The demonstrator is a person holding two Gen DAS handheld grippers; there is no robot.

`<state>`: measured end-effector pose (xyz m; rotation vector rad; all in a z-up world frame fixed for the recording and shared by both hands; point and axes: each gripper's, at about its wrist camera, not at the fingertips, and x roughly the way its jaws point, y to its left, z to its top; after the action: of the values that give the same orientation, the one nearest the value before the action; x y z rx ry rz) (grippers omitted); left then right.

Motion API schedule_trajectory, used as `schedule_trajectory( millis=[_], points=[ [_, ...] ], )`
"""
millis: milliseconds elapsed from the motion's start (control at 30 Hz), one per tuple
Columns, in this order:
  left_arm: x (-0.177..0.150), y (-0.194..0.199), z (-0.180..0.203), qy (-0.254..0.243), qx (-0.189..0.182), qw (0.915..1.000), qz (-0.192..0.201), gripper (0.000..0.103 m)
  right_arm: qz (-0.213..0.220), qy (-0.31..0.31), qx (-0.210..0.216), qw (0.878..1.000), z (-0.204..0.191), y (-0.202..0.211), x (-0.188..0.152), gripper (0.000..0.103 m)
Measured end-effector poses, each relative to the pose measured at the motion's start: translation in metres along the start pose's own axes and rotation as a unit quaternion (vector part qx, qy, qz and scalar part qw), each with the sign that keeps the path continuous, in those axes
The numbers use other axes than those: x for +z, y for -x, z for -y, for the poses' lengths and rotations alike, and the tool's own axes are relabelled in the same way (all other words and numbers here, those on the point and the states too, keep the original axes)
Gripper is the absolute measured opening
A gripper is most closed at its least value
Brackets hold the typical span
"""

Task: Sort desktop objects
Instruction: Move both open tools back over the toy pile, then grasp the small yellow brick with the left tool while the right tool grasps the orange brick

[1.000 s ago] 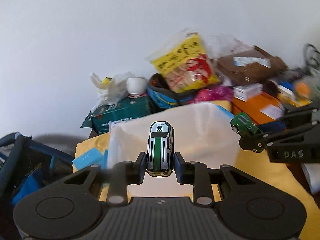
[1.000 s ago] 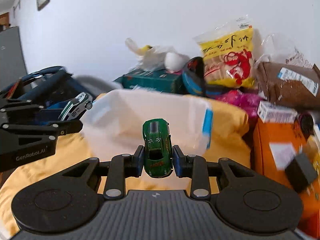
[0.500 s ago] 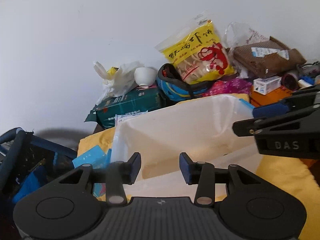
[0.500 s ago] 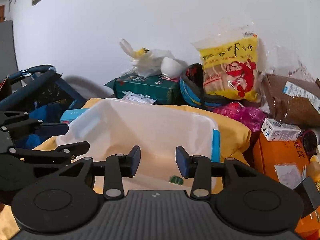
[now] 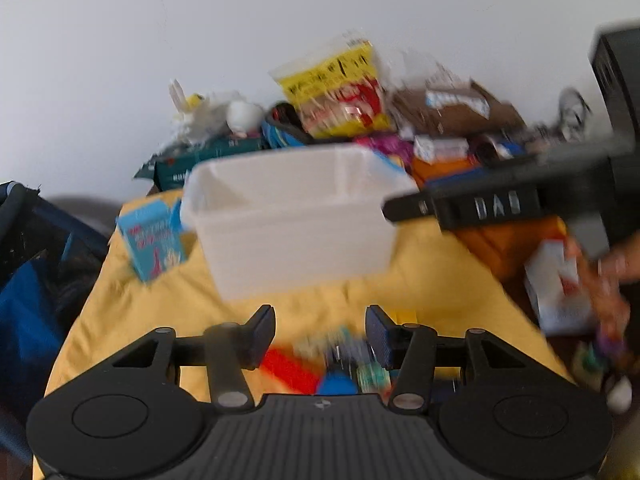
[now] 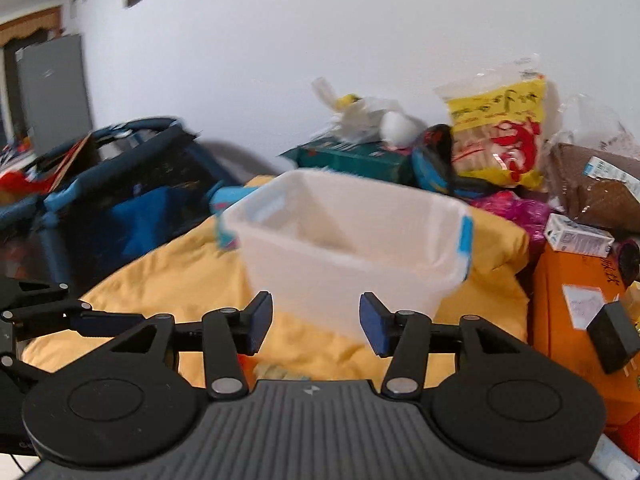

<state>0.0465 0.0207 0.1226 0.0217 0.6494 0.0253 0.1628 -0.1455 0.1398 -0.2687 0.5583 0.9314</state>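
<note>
A translucent white storage bin with blue clips stands on the yellow cloth; the right wrist view shows the bin too. My left gripper is open and empty, back from the bin, above blurred small toys in red, blue and green. My right gripper is open and empty in front of the bin; it also shows as a black bar at the right of the left wrist view. The two toy cars are out of sight.
A pile of clutter lines the wall: a yellow snack bag, a green box, a brown package, an orange box. A blue card box leans left of the bin. A dark blue basket sits further left. A hand is at the right.
One second ago each gripper was shut on a toy car over the bin. Both opened and the cars dropped out of sight. Both grippers have since pulled back from the bin.
</note>
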Motion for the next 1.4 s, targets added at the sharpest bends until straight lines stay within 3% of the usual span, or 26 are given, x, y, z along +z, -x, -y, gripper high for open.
schedule_trajectory(
  millis=[67,167,233,367,433,567,833,900,967,1133,1233,1400],
  points=[
    [-0.021,0.011,0.007,-0.021,-0.004,0.9997,-0.015,0.054,-0.003,0.021,0.003,1.000,-0.008,0.011,-0.014,0.053],
    [-0.054,0.020,0.014,-0.034,-0.022,0.9968,-0.069,0.054,-0.021,0.043,0.014,0.999,-0.016,0.024,-0.041,0.053],
    [-0.080,0.022,0.017,-0.043,-0.014,0.9936,-0.103,0.054,-0.051,0.051,0.034,0.997,-0.020,0.027,-0.065,0.050],
    [-0.110,0.018,0.000,0.009,0.010,0.9895,-0.144,0.048,-0.130,0.065,0.060,0.988,-0.031,0.020,-0.108,0.039],
    [-0.114,0.019,-0.014,0.051,0.011,0.9889,-0.140,0.048,-0.151,0.057,0.065,0.985,-0.034,0.018,-0.120,0.039],
    [-0.121,0.008,-0.029,0.099,0.012,0.9828,-0.156,0.031,-0.159,0.029,0.072,0.984,-0.033,0.016,-0.124,0.039],
    [-0.138,0.005,-0.018,0.115,-0.039,0.9786,-0.166,0.031,-0.164,0.030,0.070,0.984,-0.033,0.013,-0.129,0.039],
    [-0.142,0.003,-0.012,0.109,-0.045,0.9787,-0.168,0.031,-0.165,0.034,0.079,0.983,-0.036,0.011,-0.129,0.039],
    [-0.145,0.000,-0.005,0.099,-0.055,0.9783,-0.173,0.018,-0.162,0.053,0.093,0.981,-0.045,0.007,-0.129,0.039],
    [-0.149,0.003,0.013,0.030,-0.048,0.9853,-0.161,0.017,-0.136,0.136,0.103,0.976,-0.083,-0.007,-0.124,0.039],
    [-0.148,0.010,0.011,0.011,-0.019,0.9875,-0.156,0.017,-0.111,0.186,0.094,0.972,-0.108,-0.016,-0.121,0.038],
    [-0.144,0.019,-0.002,0.009,0.012,0.9886,-0.150,0.017,-0.131,0.234,0.062,0.961,-0.135,-0.040,-0.130,0.037]
  ],
)
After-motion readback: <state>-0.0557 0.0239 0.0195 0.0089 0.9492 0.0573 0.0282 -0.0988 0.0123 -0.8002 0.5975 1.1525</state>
